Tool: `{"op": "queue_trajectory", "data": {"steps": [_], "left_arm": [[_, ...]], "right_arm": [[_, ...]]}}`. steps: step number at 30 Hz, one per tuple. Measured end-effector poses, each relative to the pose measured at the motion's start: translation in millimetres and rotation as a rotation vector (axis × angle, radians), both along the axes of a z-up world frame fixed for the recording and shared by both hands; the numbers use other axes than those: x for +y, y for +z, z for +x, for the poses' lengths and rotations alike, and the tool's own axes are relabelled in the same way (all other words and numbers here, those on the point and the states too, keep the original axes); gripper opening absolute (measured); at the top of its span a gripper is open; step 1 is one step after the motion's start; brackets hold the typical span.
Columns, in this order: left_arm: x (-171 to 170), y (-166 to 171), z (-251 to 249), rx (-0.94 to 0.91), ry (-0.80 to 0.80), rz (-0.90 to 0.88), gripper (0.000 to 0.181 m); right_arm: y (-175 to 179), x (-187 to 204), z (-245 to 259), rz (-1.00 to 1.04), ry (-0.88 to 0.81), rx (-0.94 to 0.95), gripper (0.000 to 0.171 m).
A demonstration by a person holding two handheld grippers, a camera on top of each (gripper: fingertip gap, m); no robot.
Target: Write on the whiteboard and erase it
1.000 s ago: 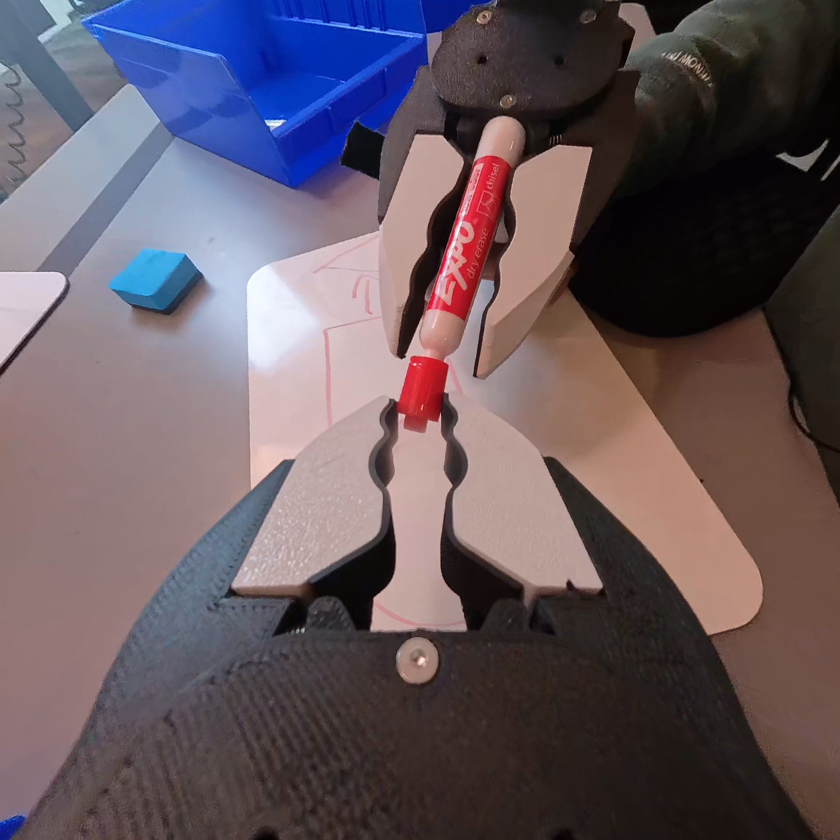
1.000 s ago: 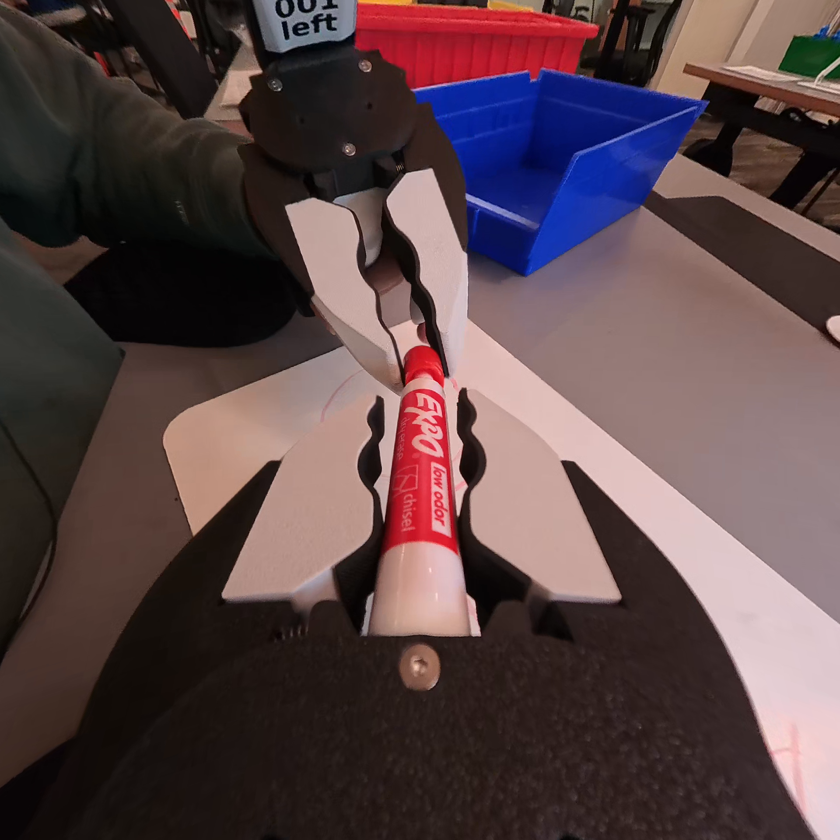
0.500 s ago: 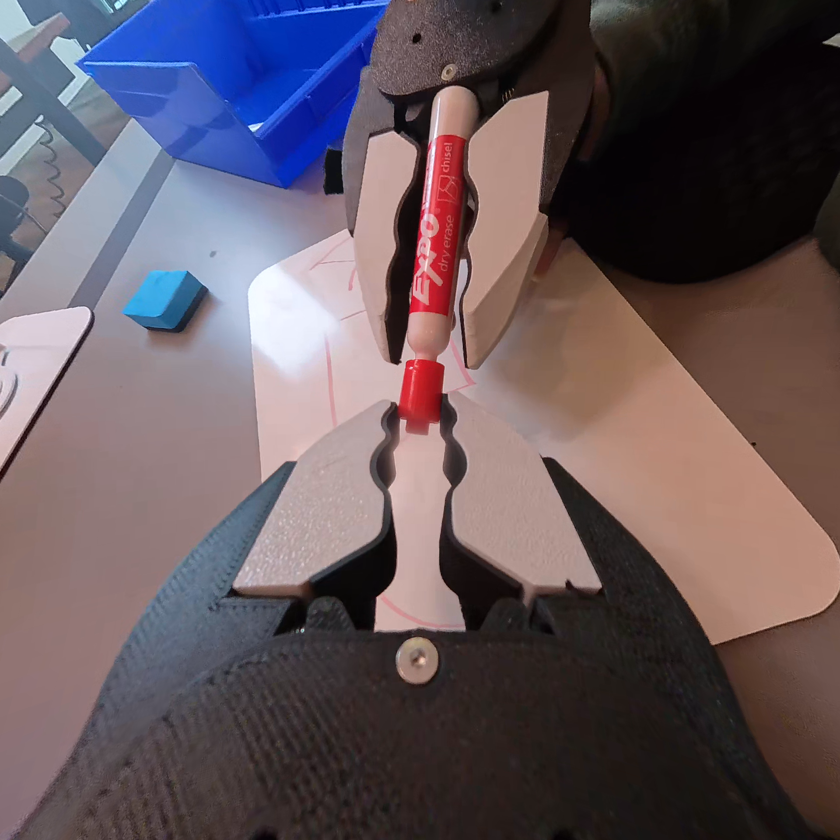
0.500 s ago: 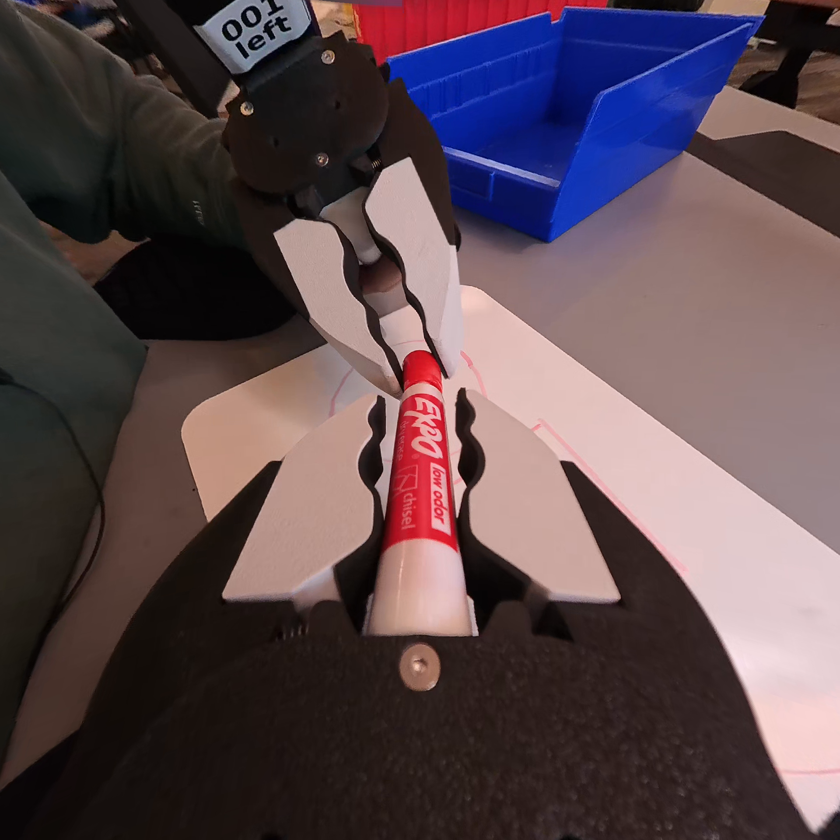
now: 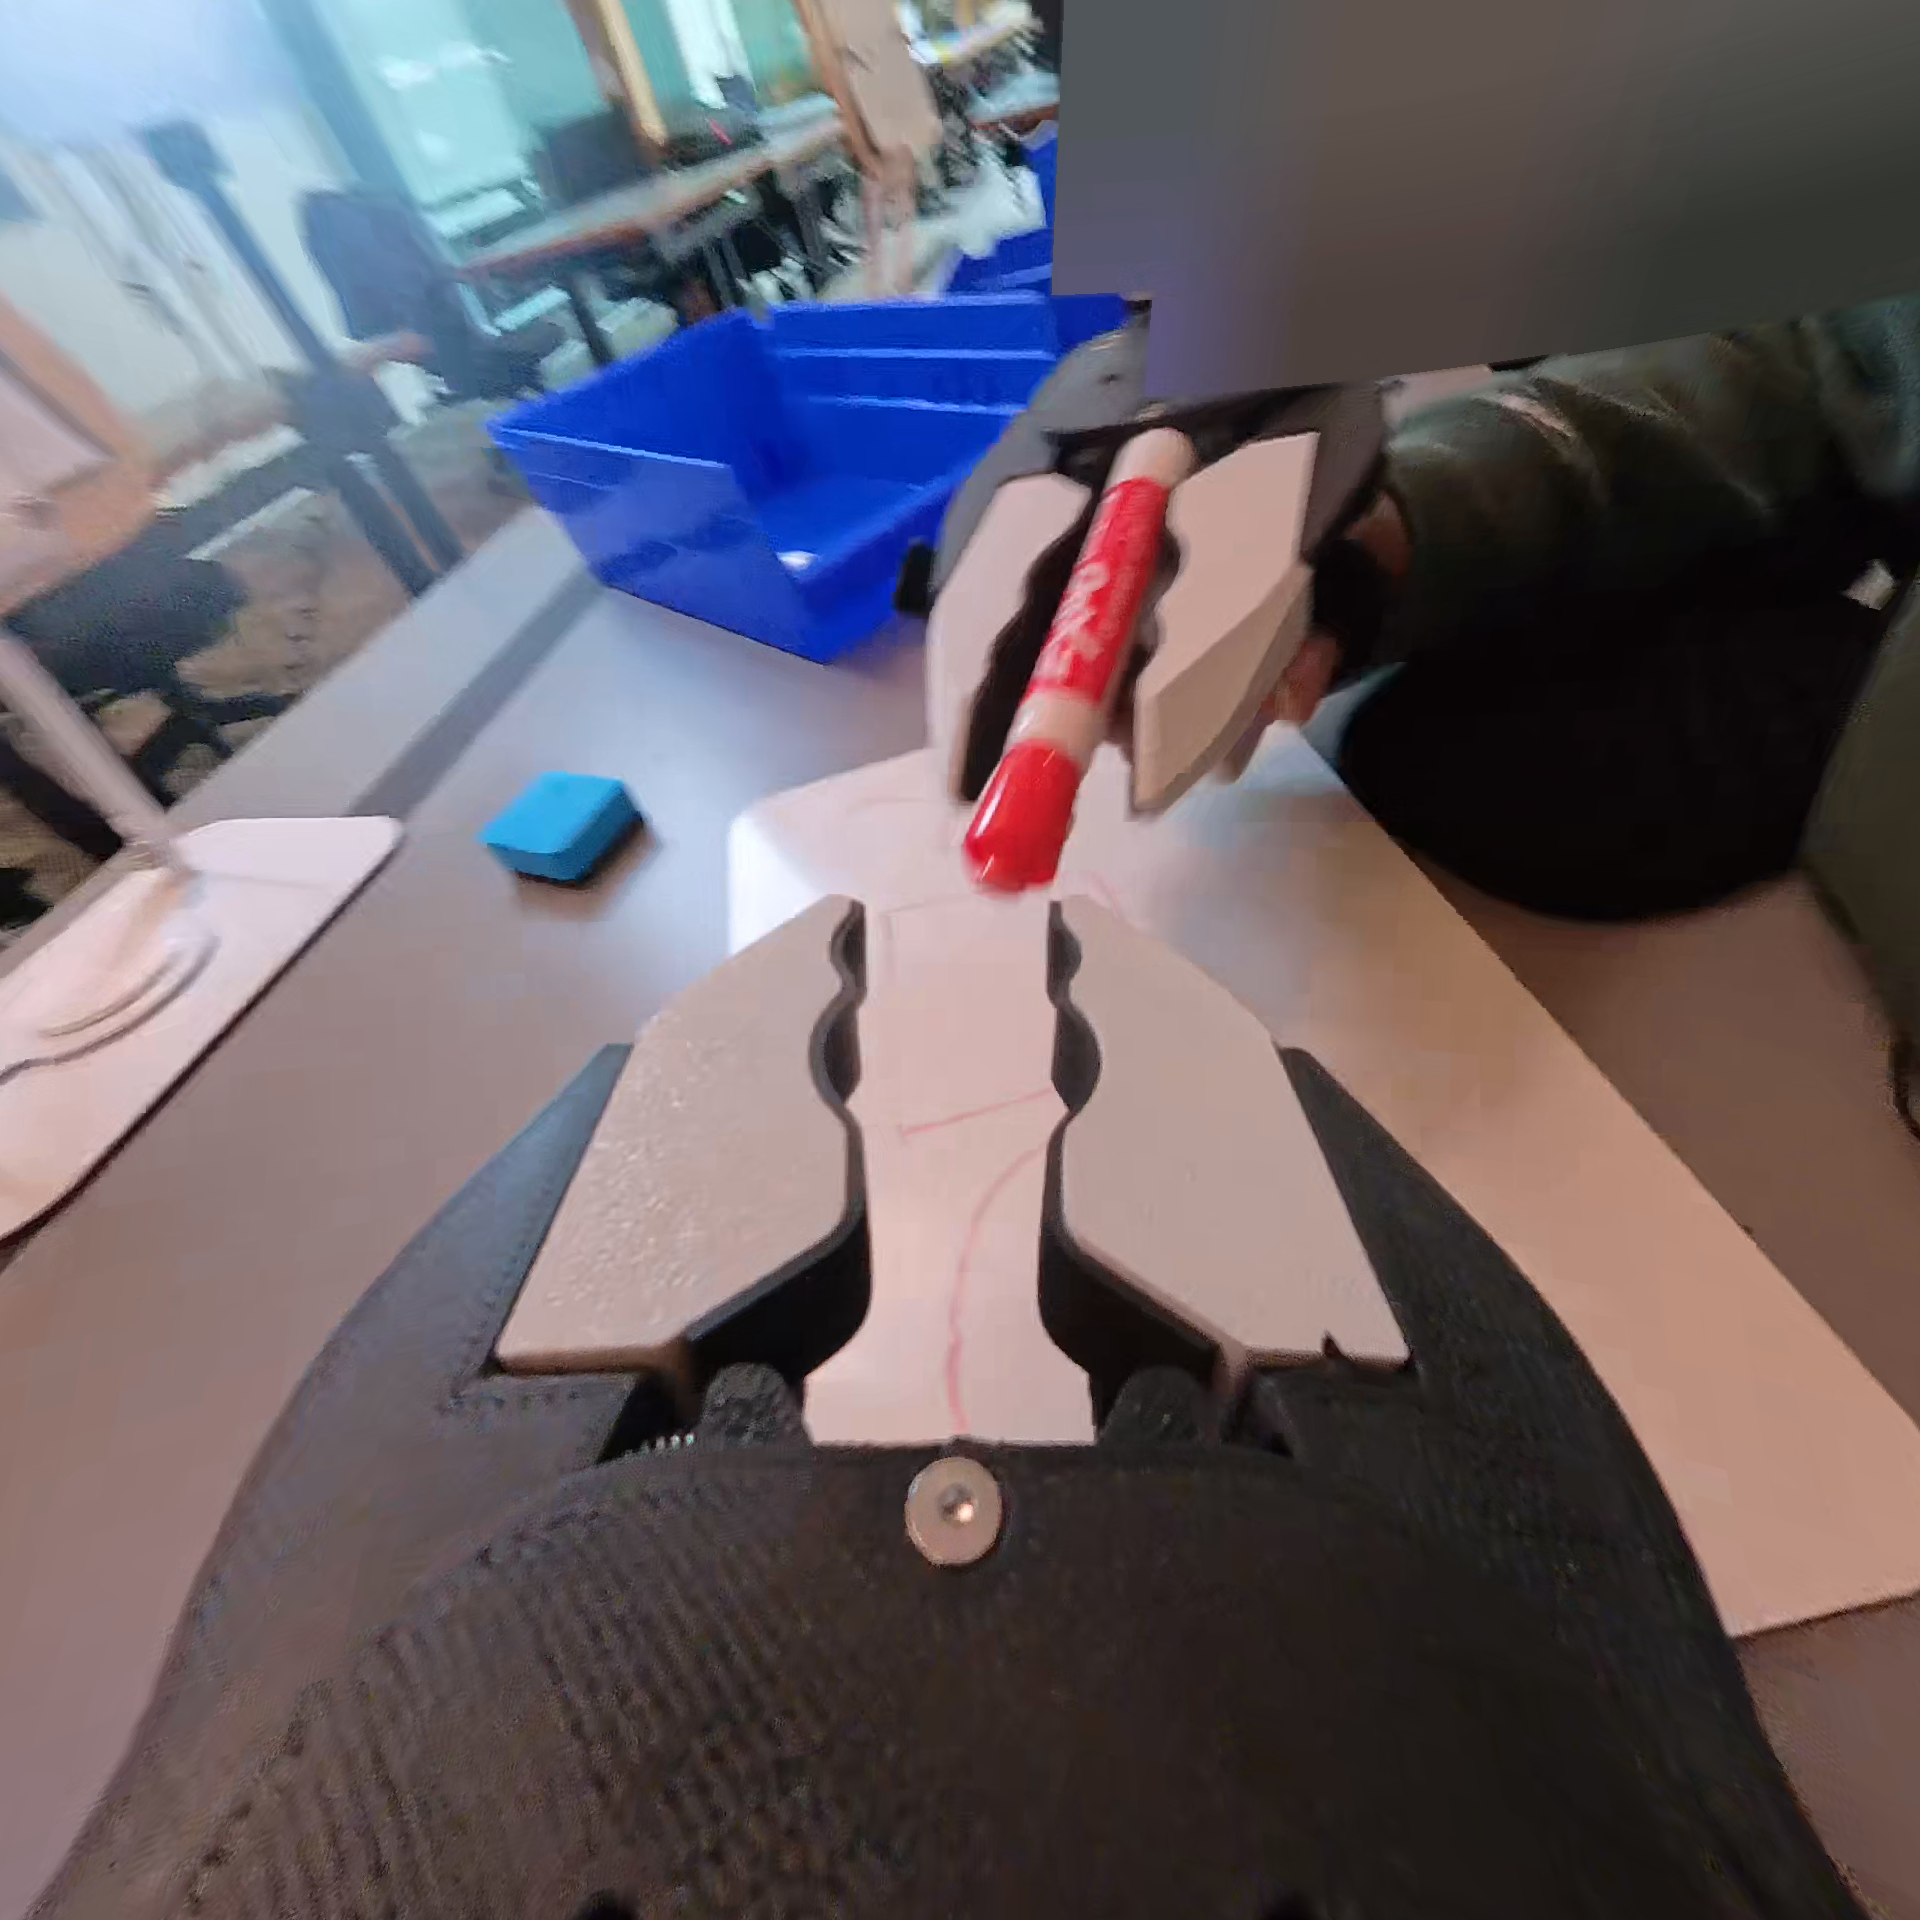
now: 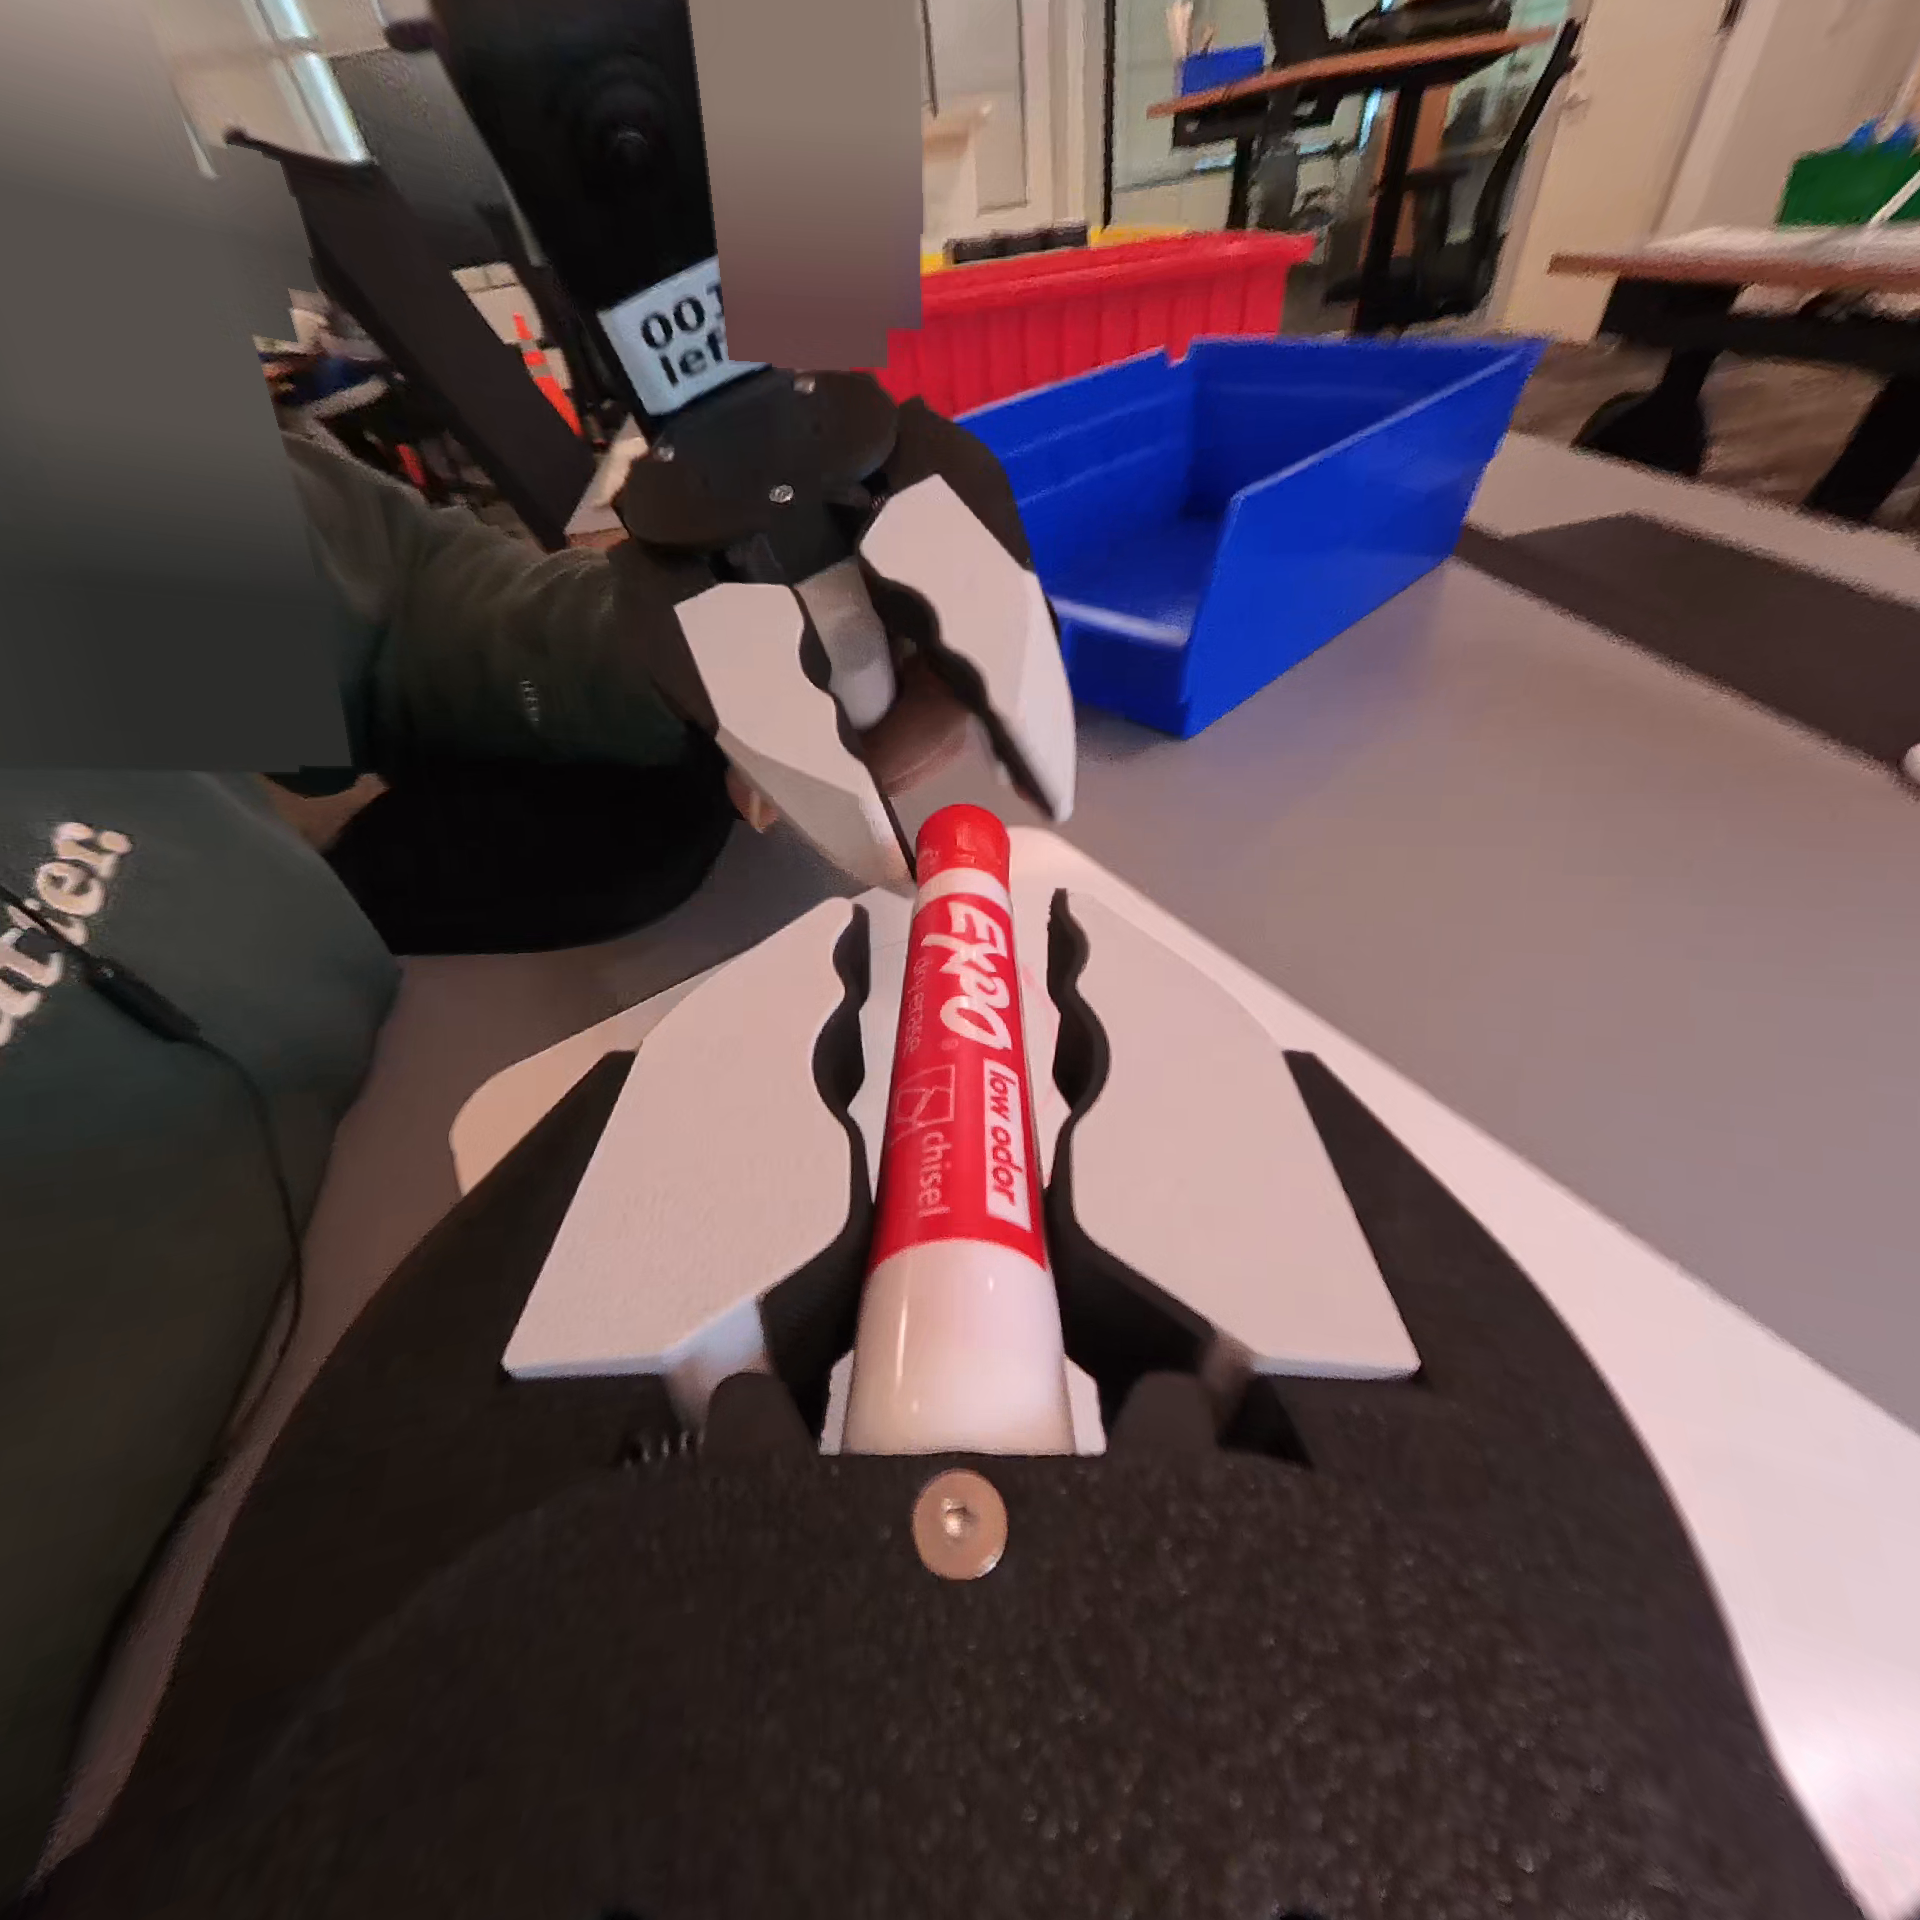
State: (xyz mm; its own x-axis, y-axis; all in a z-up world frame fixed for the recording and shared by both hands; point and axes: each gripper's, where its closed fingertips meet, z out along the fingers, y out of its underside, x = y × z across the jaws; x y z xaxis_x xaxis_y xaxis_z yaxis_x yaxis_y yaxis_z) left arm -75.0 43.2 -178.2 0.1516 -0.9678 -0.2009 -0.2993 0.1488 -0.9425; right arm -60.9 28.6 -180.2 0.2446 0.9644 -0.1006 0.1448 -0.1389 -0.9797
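Whiteboard on grey table, office beyond.

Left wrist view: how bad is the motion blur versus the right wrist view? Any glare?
Left wrist view: heavy smear on the red-capped marker, the far right hand-held gripper and the background; its own fingers stay sharp. Right wrist view: marker body crisp, blue plastic bin only softly blurred. Glare: mild sheen on the white whiteboard, nothing washed out.

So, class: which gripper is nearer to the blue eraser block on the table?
Left. The left gripper hovers beside the eraser; the right gripper, shut on the marker, is farther across the whiteboard.
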Motion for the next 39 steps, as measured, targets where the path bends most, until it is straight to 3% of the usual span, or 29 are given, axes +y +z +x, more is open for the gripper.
{"op": "queue_trajectory", "data": {"steps": [4,9,12,18,21,25,29,35,37,39], "left_arm": [[21.1,9.4,-30.8,-0.149,0.085,-0.115,0.033],[25.0,-6.3,-45.2,-0.102,0.136,-0.066,0.031],[23.4,-12.2,-41.4,-0.092,0.117,-0.066,0.028],[16.2,-16.1,-43.9,-0.088,0.11,-0.079,0.025],[15.4,-22.3,-47.3,-0.079,0.11,-0.083,0.022],[13.9,-26.8,-45.9,-0.097,0.078,-0.135,0.022],[13.8,-27.9,-46.1,-0.104,0.07,-0.151,0.022],[14.3,-25.1,-47.4,-0.106,0.085,-0.126,0.022],[15.6,-25.2,-47.9,-0.102,0.094,-0.118,0.022],[17.9,-24.5,-49.4,-0.106,0.106,-0.11,0.022]], "right_arm": [[34.4,40.9,63.5,0.163,-0.239,-0.04,0.034],[67.3,120.6,227.0,0.256,-0.727,-0.377,0.034],[43.8,181.6,316.0,0.114,-0.972,-0.574,0.035],[-36.5,258.6,396.5,-0.254,-1.28,-0.512,0.035],[-70.5,260.2,416.6,-0.385,-1.322,-0.563,0.035],[-88.6,246.0,417.2,-0.495,-1.303,-0.634,0.038],[-86.3,229.3,409.5,-0.561,-1.275,-0.66,0.066],[-17.3,228.1,386.9,-0.209,-1.21,-0.713,0.09],[11.3,223.4,363.0,-0.072,-1.142,-0.712,0.088],[43.6,215.1,326.5,0.087,-1.054,-0.663,0.074]]}}
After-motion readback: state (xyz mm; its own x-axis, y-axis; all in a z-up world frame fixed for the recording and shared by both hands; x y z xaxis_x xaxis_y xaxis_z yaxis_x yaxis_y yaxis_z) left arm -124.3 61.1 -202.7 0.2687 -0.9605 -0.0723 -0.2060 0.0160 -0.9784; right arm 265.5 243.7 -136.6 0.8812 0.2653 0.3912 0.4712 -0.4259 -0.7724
